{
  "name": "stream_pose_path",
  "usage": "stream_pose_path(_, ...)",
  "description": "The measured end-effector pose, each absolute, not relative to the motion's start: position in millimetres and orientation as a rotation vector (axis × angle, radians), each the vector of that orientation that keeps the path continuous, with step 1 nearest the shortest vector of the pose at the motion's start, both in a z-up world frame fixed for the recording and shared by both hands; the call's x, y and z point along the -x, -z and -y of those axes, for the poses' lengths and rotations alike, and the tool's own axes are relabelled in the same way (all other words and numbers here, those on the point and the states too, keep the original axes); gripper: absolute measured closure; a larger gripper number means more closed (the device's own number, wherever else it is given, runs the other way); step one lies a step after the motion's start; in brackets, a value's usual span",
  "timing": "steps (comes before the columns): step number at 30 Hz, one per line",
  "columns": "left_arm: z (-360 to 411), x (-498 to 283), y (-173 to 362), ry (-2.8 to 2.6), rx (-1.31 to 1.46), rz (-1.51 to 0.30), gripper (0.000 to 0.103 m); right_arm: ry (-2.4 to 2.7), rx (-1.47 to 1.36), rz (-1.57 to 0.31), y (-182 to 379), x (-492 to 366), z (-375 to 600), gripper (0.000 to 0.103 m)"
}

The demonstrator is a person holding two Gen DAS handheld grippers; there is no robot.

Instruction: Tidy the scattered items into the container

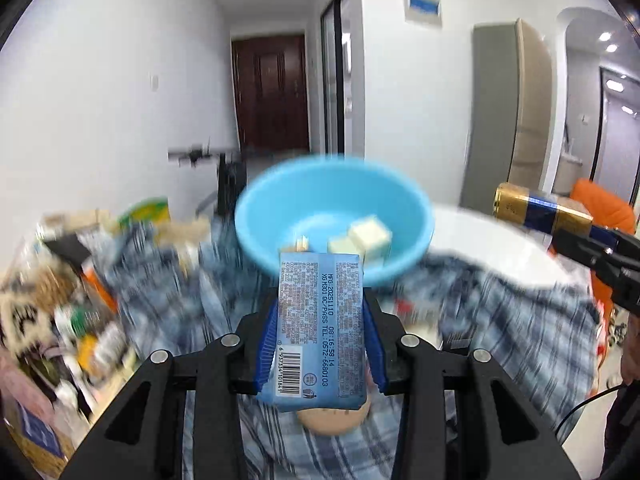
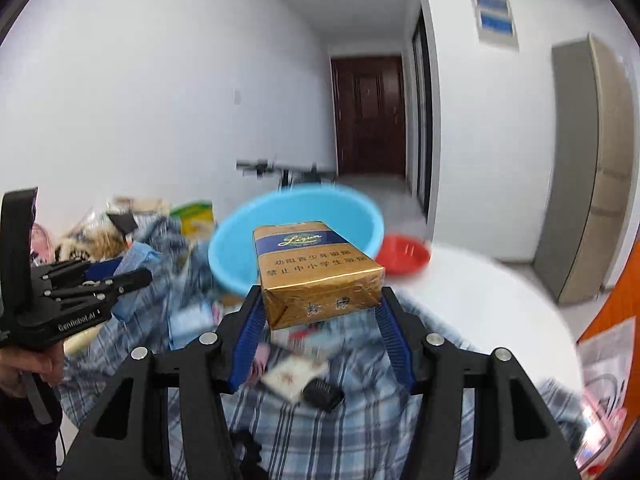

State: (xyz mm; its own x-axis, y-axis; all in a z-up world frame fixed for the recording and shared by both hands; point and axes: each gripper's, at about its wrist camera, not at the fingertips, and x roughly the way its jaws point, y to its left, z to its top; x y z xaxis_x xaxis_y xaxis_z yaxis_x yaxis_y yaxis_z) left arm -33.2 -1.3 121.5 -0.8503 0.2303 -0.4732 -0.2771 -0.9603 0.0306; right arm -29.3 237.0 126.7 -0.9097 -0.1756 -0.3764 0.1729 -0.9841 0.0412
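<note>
Grippers in both hands were closed on packets above the plaid cloth point(image 1: 520, 320): the left gripper point(image 1: 322, 304) clamped a light-blue printed packet point(image 1: 320, 328) between its blue pads, its far end overlapping the near rim of the blue basin point(image 1: 260, 216). Right gripper point(image 2: 320, 304) held a gold and navy cigarette pack point(image 2: 316, 272) in front of that basin, with a red bowl point(image 2: 402, 258) just to the basin's right. Inside the basin lay two pale cubes point(image 1: 362, 240), and blurred clutter covered the table's left side.
</note>
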Motion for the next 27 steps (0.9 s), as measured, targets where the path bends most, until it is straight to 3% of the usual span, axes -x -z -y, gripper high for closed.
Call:
stream_pose_path(7,-0.3,-1.6,-167.9,-2.793,0.479,-0.134,0.062,2.925,-0.367,-0.003,-160.0,-12.3,-239.0,0.048)
stream_pose_path(27,0.1,-17.8,-164.6,-2.796,0.482,-0.124,0.062,2.928,-0.353,0.038,-149.5,-29.3,-244.2,0.048)
